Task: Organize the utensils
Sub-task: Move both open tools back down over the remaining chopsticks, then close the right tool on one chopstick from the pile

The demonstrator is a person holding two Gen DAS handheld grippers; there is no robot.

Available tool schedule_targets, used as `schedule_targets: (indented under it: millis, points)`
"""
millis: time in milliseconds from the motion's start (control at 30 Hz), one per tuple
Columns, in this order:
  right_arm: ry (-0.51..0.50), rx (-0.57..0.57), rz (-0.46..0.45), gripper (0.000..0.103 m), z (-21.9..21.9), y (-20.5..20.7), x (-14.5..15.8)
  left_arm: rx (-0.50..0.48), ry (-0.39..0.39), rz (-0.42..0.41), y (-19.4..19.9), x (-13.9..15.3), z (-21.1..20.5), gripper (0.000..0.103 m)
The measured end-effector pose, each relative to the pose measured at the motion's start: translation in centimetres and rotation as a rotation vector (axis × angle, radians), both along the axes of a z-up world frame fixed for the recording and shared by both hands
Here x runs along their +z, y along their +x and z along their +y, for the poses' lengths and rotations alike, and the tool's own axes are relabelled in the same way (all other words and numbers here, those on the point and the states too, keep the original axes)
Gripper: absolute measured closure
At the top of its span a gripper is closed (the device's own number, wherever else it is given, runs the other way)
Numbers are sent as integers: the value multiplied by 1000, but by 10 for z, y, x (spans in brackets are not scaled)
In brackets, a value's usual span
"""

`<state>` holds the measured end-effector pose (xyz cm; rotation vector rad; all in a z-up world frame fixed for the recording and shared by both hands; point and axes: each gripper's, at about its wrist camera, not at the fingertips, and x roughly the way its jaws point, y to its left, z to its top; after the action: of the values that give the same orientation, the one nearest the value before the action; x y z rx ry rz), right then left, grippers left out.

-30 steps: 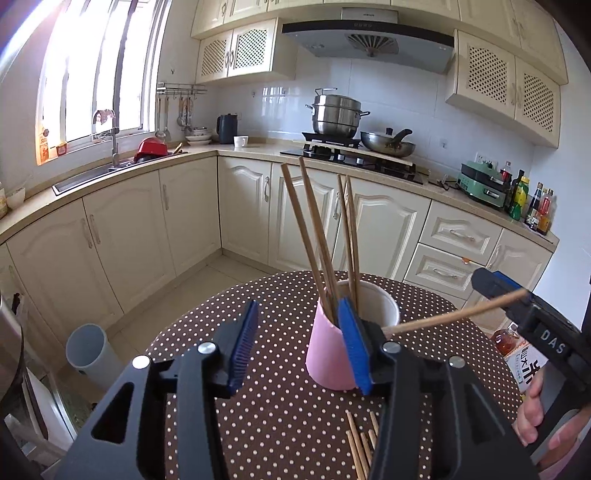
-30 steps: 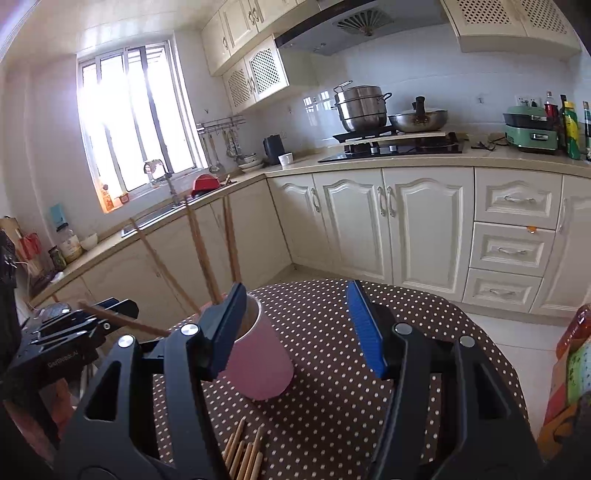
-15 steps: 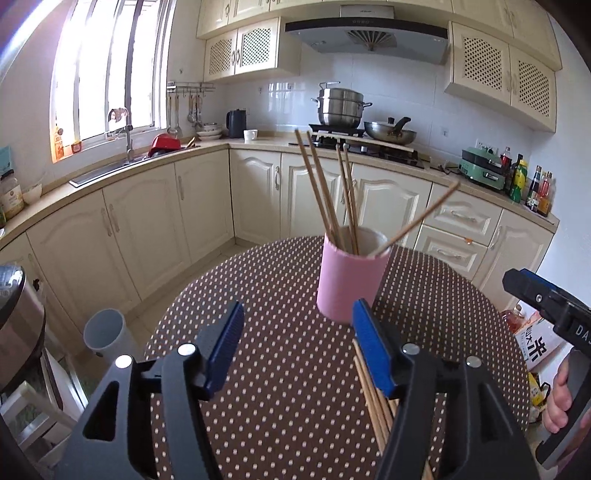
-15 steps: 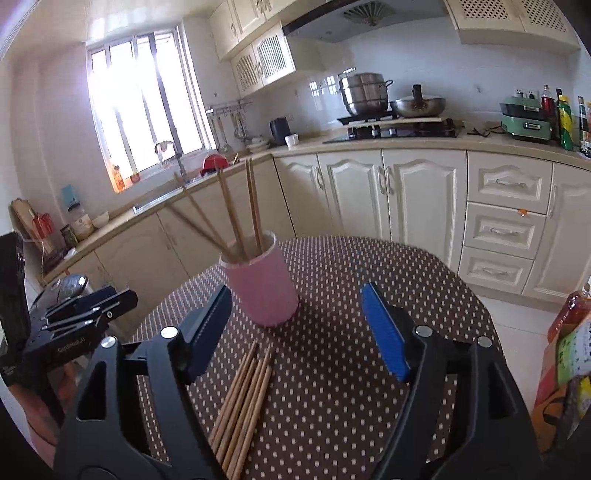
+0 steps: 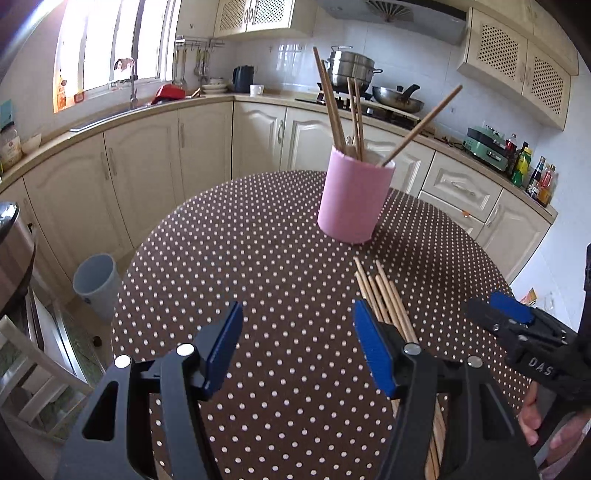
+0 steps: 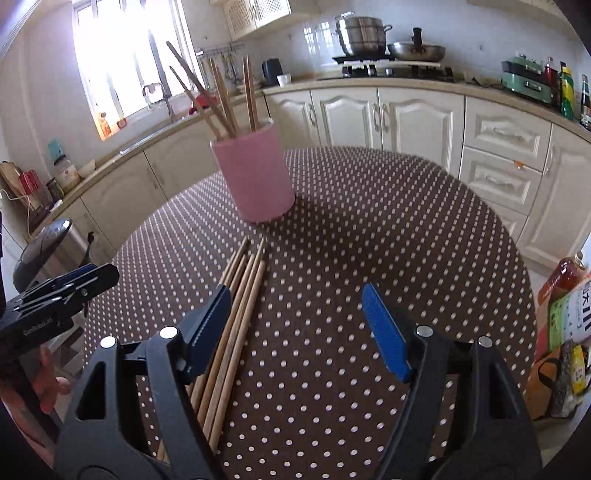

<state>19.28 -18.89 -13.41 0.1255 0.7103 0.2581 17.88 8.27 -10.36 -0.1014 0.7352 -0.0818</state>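
The round tabletop [image 5: 258, 258] in its brown, white-dotted cloth carries a pink cylindrical holder [image 5: 354, 201] toward the far edge, several wooden chopsticks [image 5: 334, 107] already standing in it. A bundle of loose wooden chopsticks [image 6: 236, 306] lies toward the near edge, not yet sorted. The left gripper [image 5: 297, 349] and right gripper [image 6: 295, 326] have just been opening; both jaws stand wide, holding nothing.

A home kitchen: cream cabinets [image 5: 147, 166] wrap round the corner under a long counter, with a sink and tap [image 5: 127, 83] below a bright window. A steel steamer pot [image 5: 351, 68] and a wok [image 5: 397, 99] sit on the hob beneath an extractor hood [image 5: 388, 11], sauce bottles [image 5: 535, 177] beside them.
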Motion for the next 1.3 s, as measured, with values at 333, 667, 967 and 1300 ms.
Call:
schedule_targets:
  millis: [333, 667, 967, 1300]
  points:
    - [-92, 10, 123, 30, 29, 10, -35, -12, -1, 61, 0, -26, -5, 41]
    - [-177, -17, 148, 31, 46, 23, -36, -20, 5, 90, 7, -37, -6, 41]
    - [-233, -103, 184, 86, 62, 45, -35, -40, 24, 92, 12, -34, -10, 41]
    - [61, 2, 192, 97, 12, 65, -39, -161, -43, 160, 31, -39, -45, 41]
